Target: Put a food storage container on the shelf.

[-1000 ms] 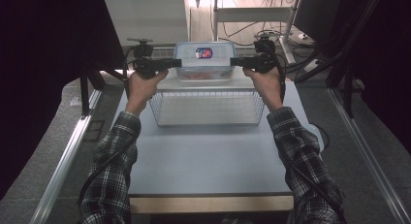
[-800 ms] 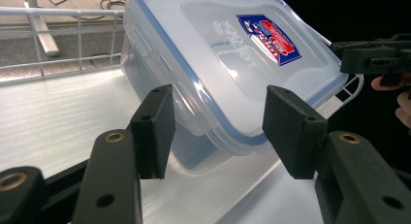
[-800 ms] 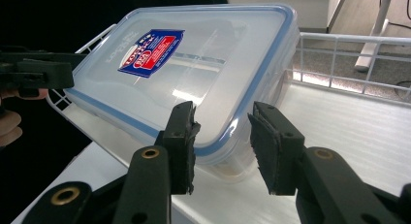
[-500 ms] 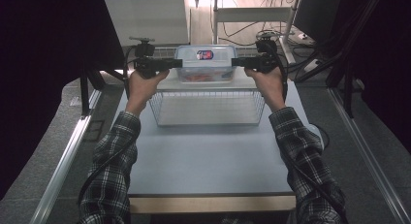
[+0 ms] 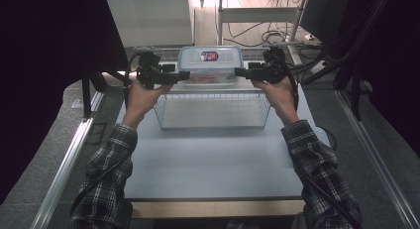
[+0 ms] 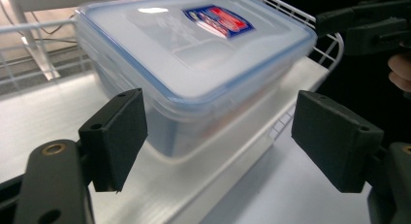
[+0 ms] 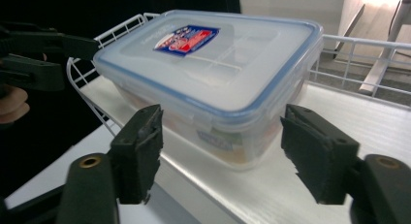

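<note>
A: Where does the box (image 5: 210,64) sit?

B: On a white shelf (image 7: 339,151) at the far edge of the wire basket (image 5: 213,109), straight ahead of both claws and between them. The left claw (image 5: 184,76) is at one short end, the right claw (image 5: 240,72) at the other.

A: Are they gripping it?

B: No. Both claws have just been opening. In each gripper view the box end lies ahead between two spread black pads (image 6: 116,136), with a clear gap on either side, so nothing is held.

A: So which step is this?

B: I'd judge it the release, just after the box is set down on the shelf. It rests flat, lid (image 6: 194,40) closed.

A: And next?

B: Probably drawing each claw straight back, away from its end of the box, keeping the pads wide so they don't catch the lid's rim or the basket wire.
</note>
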{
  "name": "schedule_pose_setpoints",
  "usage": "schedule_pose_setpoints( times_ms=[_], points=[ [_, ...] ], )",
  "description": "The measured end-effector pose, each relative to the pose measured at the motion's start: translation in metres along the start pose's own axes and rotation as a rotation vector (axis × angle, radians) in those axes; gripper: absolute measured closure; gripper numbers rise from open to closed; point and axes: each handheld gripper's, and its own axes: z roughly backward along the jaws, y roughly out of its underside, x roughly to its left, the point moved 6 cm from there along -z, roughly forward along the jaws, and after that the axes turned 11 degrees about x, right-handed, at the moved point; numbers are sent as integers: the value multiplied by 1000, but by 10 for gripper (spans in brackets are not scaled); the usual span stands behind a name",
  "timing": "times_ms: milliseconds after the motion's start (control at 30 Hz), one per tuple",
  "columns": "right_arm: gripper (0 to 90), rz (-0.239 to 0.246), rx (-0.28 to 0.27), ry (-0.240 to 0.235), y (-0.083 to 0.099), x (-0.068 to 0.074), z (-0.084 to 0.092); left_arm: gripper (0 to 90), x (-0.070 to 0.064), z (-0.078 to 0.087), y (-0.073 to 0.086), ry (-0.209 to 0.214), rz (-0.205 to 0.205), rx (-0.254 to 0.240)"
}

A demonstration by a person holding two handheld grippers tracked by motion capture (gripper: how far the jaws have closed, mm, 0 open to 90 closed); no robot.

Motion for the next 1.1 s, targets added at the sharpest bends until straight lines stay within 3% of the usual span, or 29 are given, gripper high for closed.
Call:
schedule_pose_setpoints(
  times_ms=[167,333,433,733,900,1100],
  points=[
    [238,44,-2,13,11,5,0,152,-9,1,10,23,-30,-4],
    [181,89,3,46,23,11,1,153,-19,1,22,10,-73,6],
    [153,107,0,43,30,16,2,138,-24,1,28,23,-81,4],
    [100,138,-3,13,51,28,6,117,-38,0,52,7,-124,24],
    [76,149,8,-7,64,32,7,100,-45,-1,65,16,-130,32],
    [56,159,2,-21,78,38,10,69,-48,-6,83,-3,-128,57]
  ],
)
